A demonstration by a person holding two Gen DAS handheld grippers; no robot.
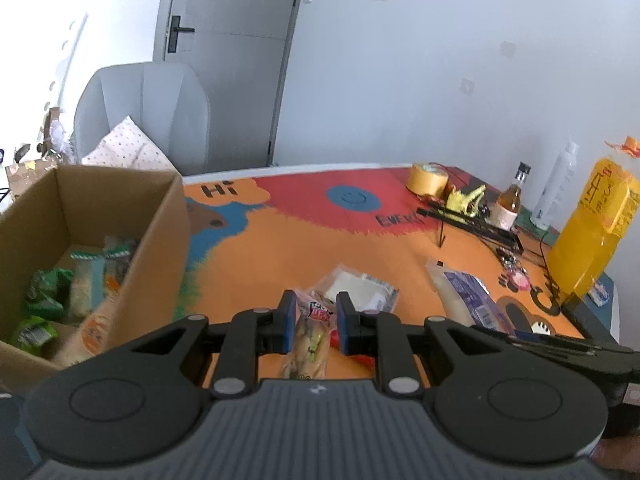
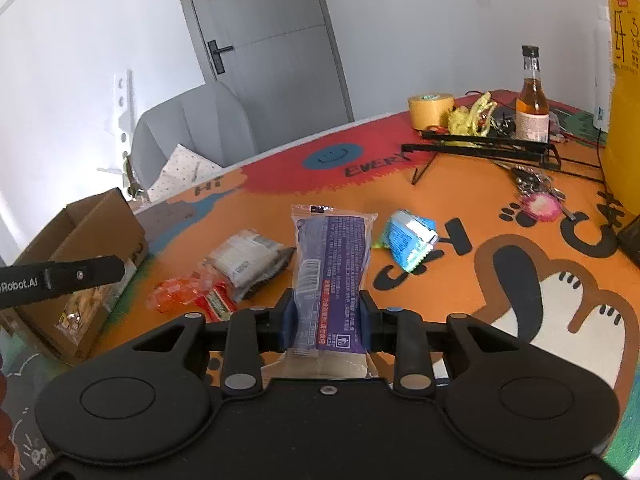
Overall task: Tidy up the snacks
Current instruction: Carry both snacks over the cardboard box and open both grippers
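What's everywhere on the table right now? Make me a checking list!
Surface: orange cartoon mat.
Job's things: cardboard box holding snacks; blue packet, grey packet and red packet lying loose.
Clutter: tape roll, glass bottle, orange drink bottle, keys.
Grippers: left gripper shut on a snack pack; right gripper shut on a purple packet.
Cables: thin black wire by the drink bottle.
Surroundings: grey chair, door.
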